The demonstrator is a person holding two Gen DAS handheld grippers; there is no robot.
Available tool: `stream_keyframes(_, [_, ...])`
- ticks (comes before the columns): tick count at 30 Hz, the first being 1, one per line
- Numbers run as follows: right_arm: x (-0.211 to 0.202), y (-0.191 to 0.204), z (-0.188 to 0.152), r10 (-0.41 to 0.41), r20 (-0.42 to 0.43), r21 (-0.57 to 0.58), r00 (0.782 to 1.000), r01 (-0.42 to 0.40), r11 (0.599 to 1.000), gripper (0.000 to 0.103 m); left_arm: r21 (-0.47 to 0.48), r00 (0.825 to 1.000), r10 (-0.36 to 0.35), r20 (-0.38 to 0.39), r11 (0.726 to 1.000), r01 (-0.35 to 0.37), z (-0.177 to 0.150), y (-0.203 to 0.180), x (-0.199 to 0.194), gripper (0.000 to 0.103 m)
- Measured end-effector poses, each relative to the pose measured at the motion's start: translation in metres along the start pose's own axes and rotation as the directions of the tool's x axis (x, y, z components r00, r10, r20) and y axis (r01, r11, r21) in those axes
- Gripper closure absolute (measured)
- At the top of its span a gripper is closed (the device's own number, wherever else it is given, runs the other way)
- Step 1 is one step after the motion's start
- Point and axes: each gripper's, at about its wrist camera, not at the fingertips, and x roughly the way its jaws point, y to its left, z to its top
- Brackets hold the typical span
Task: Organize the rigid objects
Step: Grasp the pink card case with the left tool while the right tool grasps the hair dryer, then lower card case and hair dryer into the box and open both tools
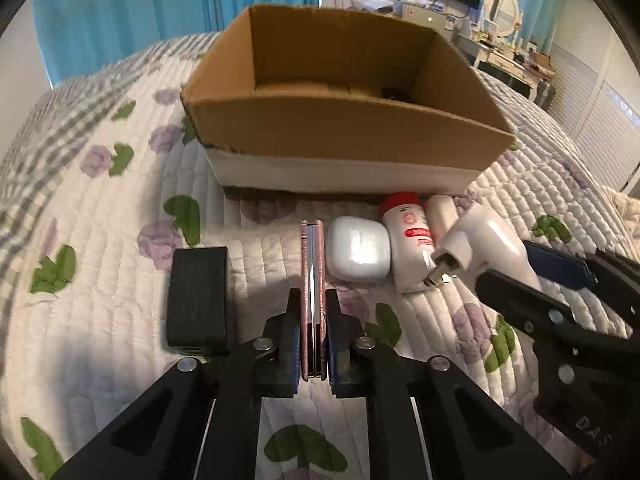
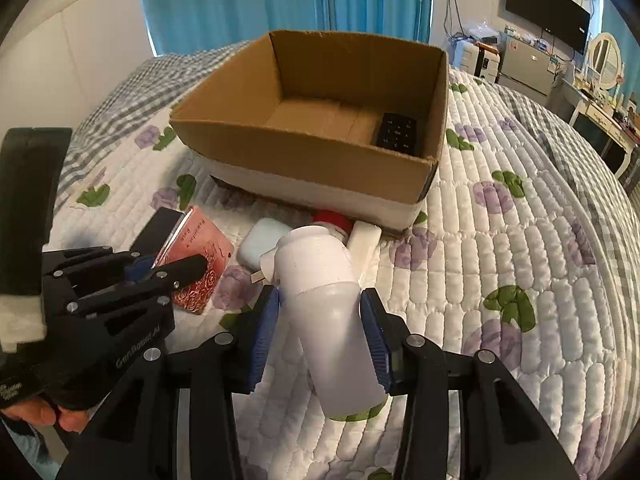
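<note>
My left gripper (image 1: pixel 313 300) is shut on a thin pink case with a rose pattern (image 1: pixel 311 256), which stands on edge between the blue pads. My right gripper (image 2: pixel 320 296) is shut on a white plug-in device (image 2: pixel 316 264) whose metal prongs point left. In the left wrist view that device (image 1: pixel 484 236) and the right gripper (image 1: pixel 508 264) sit at the right. The right wrist view shows the left gripper (image 2: pixel 168 264) on the pink case (image 2: pixel 200 248) at the left. An open cardboard box (image 2: pixel 304 152) lies beyond, with a black remote (image 2: pixel 396 134) inside.
On the floral quilt (image 2: pixel 500 260) in front of the box lie a black block (image 1: pixel 196 296), a white earbud case (image 1: pixel 358 254), a red-capped white bottle (image 1: pixel 408 240) and a white tube (image 1: pixel 440 212). A hand (image 2: pixel 40 412) holds the left gripper. Furniture stands beyond the bed at the right.
</note>
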Motion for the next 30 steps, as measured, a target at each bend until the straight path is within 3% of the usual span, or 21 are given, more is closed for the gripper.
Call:
stream_keyframes(7, [-0.026, -0.001, 0.015, -0.020, 0.059, 0.012, 0.998, 0.020, 1.000, 0.061, 0.065, 0.996, 0.008, 0.091, 0.998, -0.014, 0.010, -0.004, -0.040, 0.093])
stream_keyframes(18, [-0.086, 0.002, 0.079, -0.051, 0.191, -0.007, 0.980, 0.054, 0.999, 0.061, 0.108, 0.970, 0.013, 0.241, 0.993, -0.040, 0.071, -0.002, -0.099, 0.093])
stream_keyframes(24, [-0.094, -0.008, 0.120, -0.063, 0.236, 0.003, 0.970, 0.064, 0.998, 0.061, 0.110, 0.958, 0.017, 0.288, 0.993, -0.051, 0.118, 0.000, -0.101, 0.093])
stream_keyframes(30, [-0.080, -0.022, 0.151, -0.063, 0.246, 0.019, 0.967, 0.060, 0.998, 0.061, 0.106, 0.960, 0.037, 0.279, 0.992, -0.069, 0.158, 0.003, -0.069, 0.093])
